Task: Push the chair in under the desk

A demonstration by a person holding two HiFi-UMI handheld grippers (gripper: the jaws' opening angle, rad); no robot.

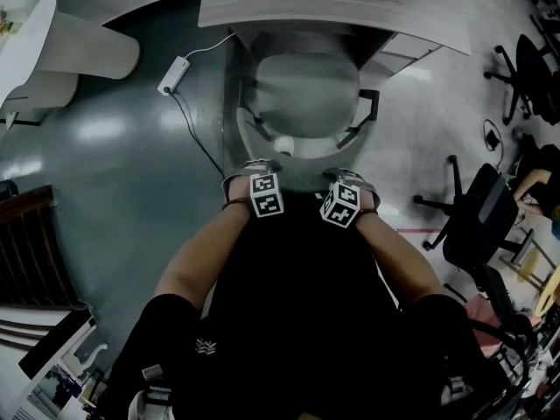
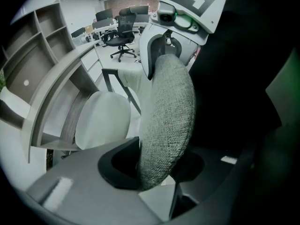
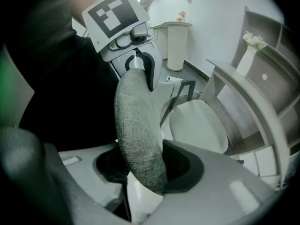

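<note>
the left tongs (image 2: 157, 170) are clamped on the top edge of the grey fabric backrest (image 2: 168, 107), which fills the gap between the jaws. the right tongs (image 3: 147, 170) grip the same padded edge further along, with their jaws pressed on the cloth in the same way. in the head view both point steeply down, side by side and close in front of the person's body. each gripper view catches the other pair's marker cube at the far end of the backrest.

beyond the backrest is the chair's pale seat (image 1: 306, 94). its front part lies beneath the edge of the table (image 1: 332, 7), while its rear part and the backrest stand out in the open above the grey floor (image 1: 114, 147). the black armrests (image 1: 369, 108) are just short of the table edge.

i judge the push to be partly done. the chair lines up with the opening and has gone some way in. what seems left is to drive it forward until the backrest comes near the table edge, then to let go with both tongs. the armrests may need to clear the underside, though i cannot tell whether they will.

by count there are two tongs, one chair in hand with two armrests, and one table. one white power strip (image 1: 173, 75) lies on the floor with its cord. at least two other black office chairs (image 1: 477, 221) stand well apart at the right.
</note>
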